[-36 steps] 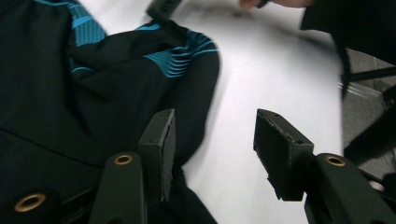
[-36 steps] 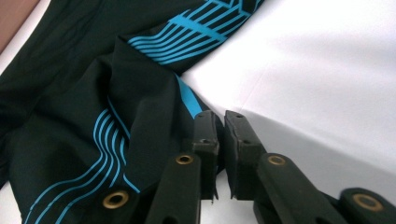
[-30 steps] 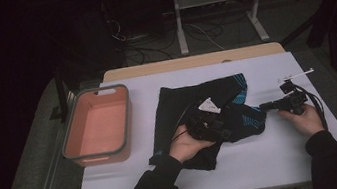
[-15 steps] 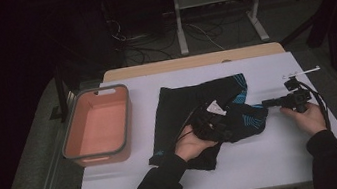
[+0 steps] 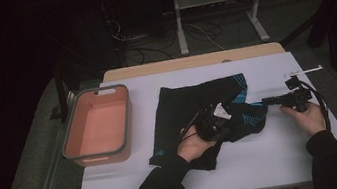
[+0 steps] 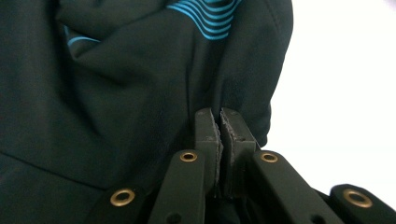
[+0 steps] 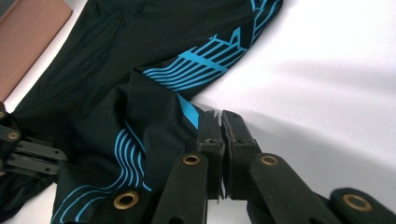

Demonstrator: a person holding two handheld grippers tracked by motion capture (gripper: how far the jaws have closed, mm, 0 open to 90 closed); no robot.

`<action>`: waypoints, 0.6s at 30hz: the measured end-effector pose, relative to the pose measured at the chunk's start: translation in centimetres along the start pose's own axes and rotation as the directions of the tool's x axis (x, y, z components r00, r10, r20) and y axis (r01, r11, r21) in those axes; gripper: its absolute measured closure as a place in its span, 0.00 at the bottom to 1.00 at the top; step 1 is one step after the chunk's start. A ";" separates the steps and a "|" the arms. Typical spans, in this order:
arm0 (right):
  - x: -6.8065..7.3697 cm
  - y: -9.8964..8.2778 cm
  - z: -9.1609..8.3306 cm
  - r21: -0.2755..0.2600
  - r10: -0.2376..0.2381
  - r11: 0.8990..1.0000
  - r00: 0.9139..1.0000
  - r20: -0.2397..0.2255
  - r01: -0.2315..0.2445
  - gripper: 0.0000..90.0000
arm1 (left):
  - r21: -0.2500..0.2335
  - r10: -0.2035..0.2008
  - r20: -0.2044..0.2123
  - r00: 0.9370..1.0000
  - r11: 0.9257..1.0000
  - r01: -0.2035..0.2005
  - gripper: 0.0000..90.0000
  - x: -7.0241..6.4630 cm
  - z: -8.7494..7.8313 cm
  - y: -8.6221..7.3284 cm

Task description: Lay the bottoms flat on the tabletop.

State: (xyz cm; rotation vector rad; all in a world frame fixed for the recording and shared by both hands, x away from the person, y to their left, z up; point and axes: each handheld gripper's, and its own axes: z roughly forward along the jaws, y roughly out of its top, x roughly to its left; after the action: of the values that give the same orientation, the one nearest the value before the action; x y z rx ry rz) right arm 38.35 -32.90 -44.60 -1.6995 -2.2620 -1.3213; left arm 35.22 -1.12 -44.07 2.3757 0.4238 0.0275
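A black garment (image 5: pixel 179 110) with bright blue stripe patterns lies rumpled in the middle of the white desk (image 5: pixel 247 163). Its left part lies flat, while the right side is bunched and folded over, the blue-striped edge (image 7: pixel 196 60) showing along that fold.

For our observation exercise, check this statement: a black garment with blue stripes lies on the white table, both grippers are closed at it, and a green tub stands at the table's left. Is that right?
Not quite: the tub is salmon pink with a grey rim, not green, as the high view shows. The rest holds: the black garment with blue stripes lies on the white table, and the left gripper and right gripper are both closed at it.
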 end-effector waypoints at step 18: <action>0.7 0.0 0.4 0.010 -0.032 0.999 0.999 0.019 0.032 0.95 | -0.065 -0.190 -0.071 0.979 0.981 0.185 0.92 3.4 -1.1 -2.1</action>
State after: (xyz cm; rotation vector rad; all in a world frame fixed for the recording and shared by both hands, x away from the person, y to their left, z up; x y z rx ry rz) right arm 38.25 -32.06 -44.51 -1.6874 -2.3118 -1.3041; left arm 37.69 2.08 -44.98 2.2733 0.6735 0.0441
